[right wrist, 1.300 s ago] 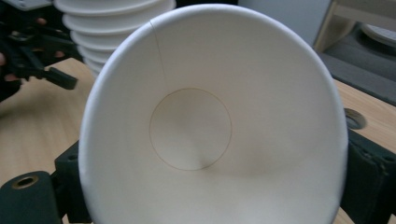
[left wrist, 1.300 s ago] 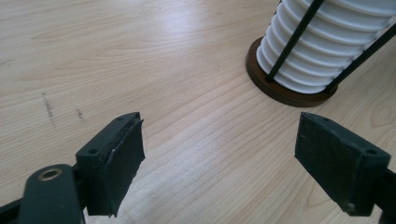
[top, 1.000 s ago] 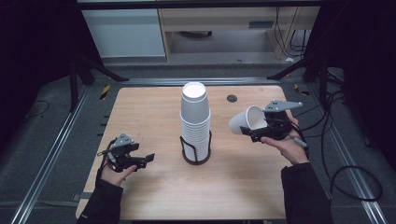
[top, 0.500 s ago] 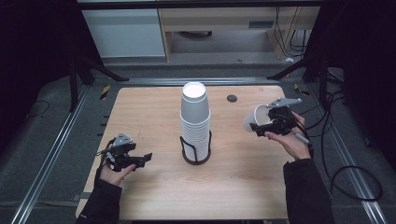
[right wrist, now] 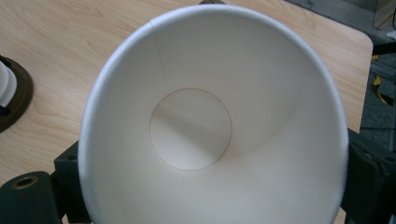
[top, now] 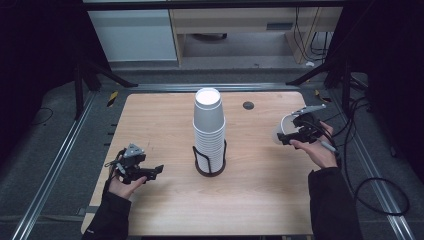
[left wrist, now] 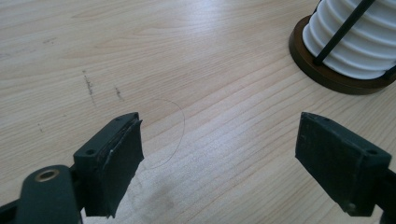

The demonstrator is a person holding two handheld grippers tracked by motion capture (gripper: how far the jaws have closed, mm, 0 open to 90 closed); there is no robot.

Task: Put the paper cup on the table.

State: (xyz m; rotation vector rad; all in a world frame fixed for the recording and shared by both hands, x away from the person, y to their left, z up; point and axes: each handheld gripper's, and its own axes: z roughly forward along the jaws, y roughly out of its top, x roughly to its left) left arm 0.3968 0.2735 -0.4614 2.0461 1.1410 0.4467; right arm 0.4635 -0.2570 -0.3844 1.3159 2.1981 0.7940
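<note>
A tall stack of white paper cups (top: pixel 209 127) stands upside down in a black wire holder with a brown base (top: pixel 209 167) at the table's middle. At the right, my right gripper (top: pixel 286 136) is shut on a single white paper cup (top: pixel 283 131), held above the table. In the right gripper view that cup (right wrist: pixel 210 126) faces the camera with its mouth, squeezed between the jaws. Low at the front left, my left gripper (top: pixel 152 171) is open over bare wood. The left gripper view has the holder's base (left wrist: pixel 336 74) at upper right.
The wooden table (top: pixel 165 120) has a small black round hole (top: pixel 248 105) at the back right. Metal rails run along both sides, and cables lie on the floor at the right. Black stand legs reach toward the back corners.
My right gripper has swung outward to the right with the cup and turned it, so less of the cup shows from above. The left gripper has stayed in place.
</note>
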